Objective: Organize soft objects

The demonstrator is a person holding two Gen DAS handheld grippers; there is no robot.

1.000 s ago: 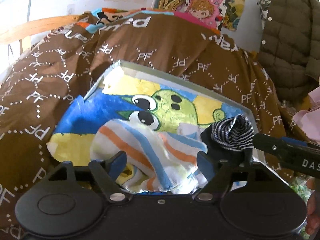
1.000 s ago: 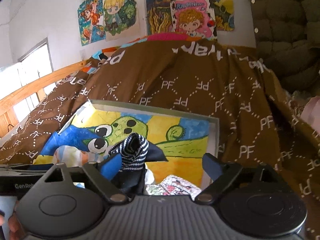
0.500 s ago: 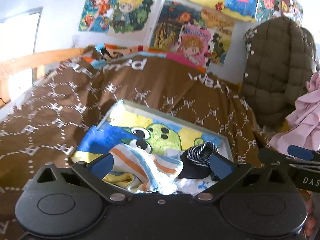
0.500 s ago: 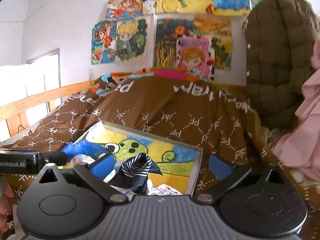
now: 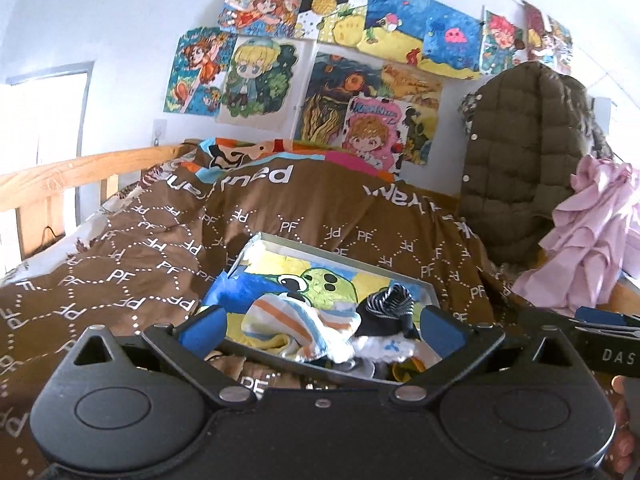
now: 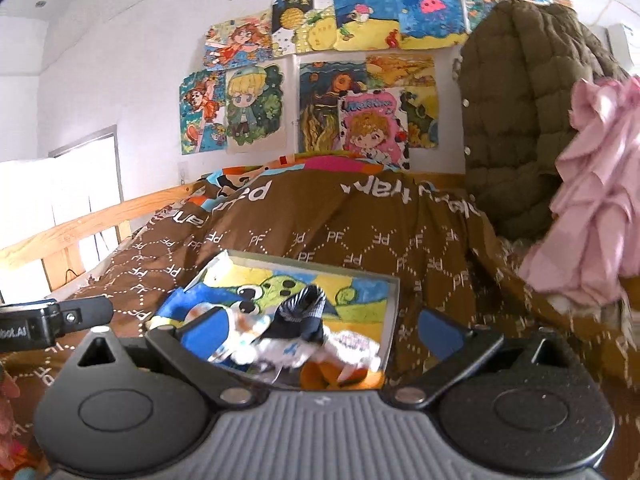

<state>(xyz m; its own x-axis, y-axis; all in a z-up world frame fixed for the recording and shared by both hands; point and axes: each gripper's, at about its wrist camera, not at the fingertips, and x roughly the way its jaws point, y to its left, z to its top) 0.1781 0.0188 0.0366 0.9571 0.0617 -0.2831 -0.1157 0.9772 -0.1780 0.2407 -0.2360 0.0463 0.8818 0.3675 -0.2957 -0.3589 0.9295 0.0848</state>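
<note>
Left gripper (image 5: 322, 326): fingers spread wide, released, nothing between the pads. Just ahead of its fingertips lies a shallow box (image 5: 352, 258) lined with a cartoon print, resting on a brown bedspread (image 5: 140, 264). Inside the box, nearest the left finger, sits a striped orange-and-blue cloth (image 5: 296, 320); beside it, toward the right finger, a dark striped sock (image 5: 390, 306) stands bunched. Right gripper (image 6: 322, 330): likewise released and empty, the same box (image 6: 394, 300) ahead of it, the sock (image 6: 300, 312) between its fingers in line of sight but untouched. Beyond and to the right hang a quilted olive jacket (image 5: 516, 160) and a pink garment (image 6: 600, 200).
</note>
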